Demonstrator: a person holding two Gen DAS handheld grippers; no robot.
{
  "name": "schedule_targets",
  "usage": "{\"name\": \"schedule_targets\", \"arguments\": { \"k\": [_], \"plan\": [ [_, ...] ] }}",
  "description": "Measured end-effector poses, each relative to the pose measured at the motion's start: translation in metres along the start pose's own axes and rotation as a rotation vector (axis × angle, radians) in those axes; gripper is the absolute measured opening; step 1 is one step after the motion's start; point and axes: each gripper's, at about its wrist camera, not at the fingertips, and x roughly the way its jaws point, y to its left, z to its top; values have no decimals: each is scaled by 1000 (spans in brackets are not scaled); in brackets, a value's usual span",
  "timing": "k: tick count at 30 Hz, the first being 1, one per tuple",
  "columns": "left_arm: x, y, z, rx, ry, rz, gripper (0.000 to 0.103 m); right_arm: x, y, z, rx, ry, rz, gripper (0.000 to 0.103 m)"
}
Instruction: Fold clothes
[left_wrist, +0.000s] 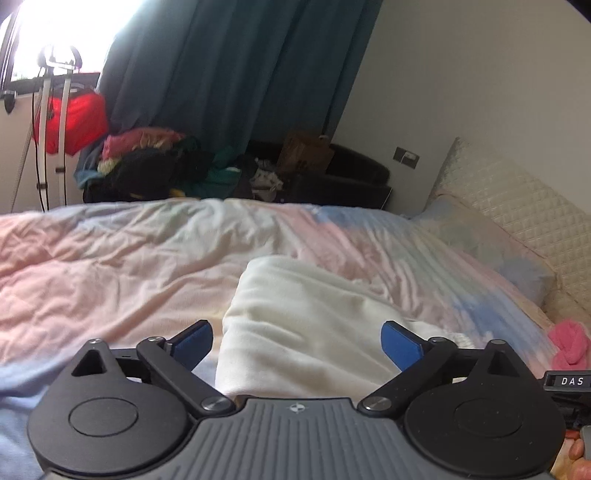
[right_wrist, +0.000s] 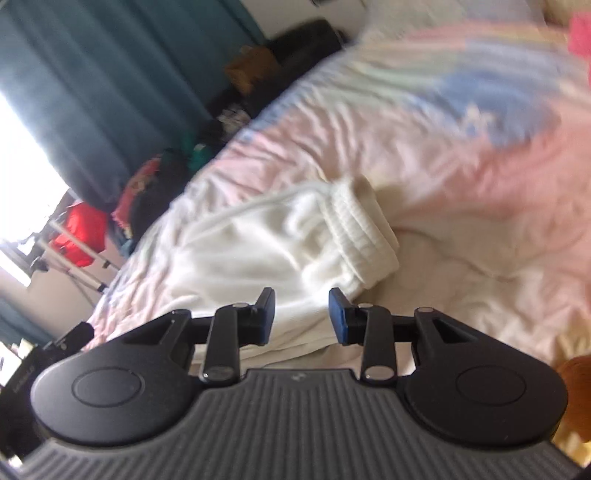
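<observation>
The left gripper (left_wrist: 297, 345) stood with its jaws spread wide and nothing between the blue pads (left_wrist: 400, 345). A folded white garment (left_wrist: 295, 325) lay on the bed just ahead of those jaws, its near end showing in the gap between them, its far end reaching away up the pastel pink-and-blue duvet (left_wrist: 110, 258). No pad touched the cloth. Beyond the right-hand jaw a pink bundle of cloth (left_wrist: 569, 343) sat on the duvet near a quilted cream headboard (left_wrist: 517, 206). Far beyond the jaws, past the bed's edge, a heap of mixed clothes (left_wrist: 147, 162) lay under a teal curtain (left_wrist: 229, 74).

The right gripper (right_wrist: 302, 315) held its jaws partly apart, and nothing was clamped in them. In that blurred view the white garment (right_wrist: 258, 243) lay just ahead of the jaws and a little to their left, its ribbed waistband (right_wrist: 364, 229) turned toward the right. Whether the pads brushed the fabric could not be told.
</observation>
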Motion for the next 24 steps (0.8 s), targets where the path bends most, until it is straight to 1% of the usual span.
{"name": "schedule_targets", "arguments": {
  "k": [4,5,6,7,8,9,13,14,17,21,24],
  "plan": [
    [-84,-31,15,52,-73,-7,103,-73,28,6,-119,-93,67,36],
    [-103,-38,17,65,-85,-3,103,-91,34,6,-144,-118,84,45],
    [-122,-45,17,79,-97,1,103,-107,39,3,-159,-141,105,62],
    [-139,-51,17,92,-108,9,103,-123,43,0,-174,-165,126,72],
    [-155,-57,16,105,-119,18,103,-138,47,-3,-189,-188,147,87],
    [-173,-63,15,119,-129,28,103,-150,51,-7,-212,-206,148,90],
    [-233,-77,4,158,-182,63,103,-198,65,-26,-302,-276,153,89],
    [-245,-78,0,156,-187,73,103,-207,65,-33,-315,-292,163,89],
    [-276,-78,-16,138,-220,106,103,-224,66,-54,-378,-348,152,89],
    [-298,-73,-40,124,-258,148,103,-230,58,-82,-424,-404,137,89],
    [-299,-71,-61,133,-254,167,103,-222,47,-100,-432,-406,132,89]
  ]
}}
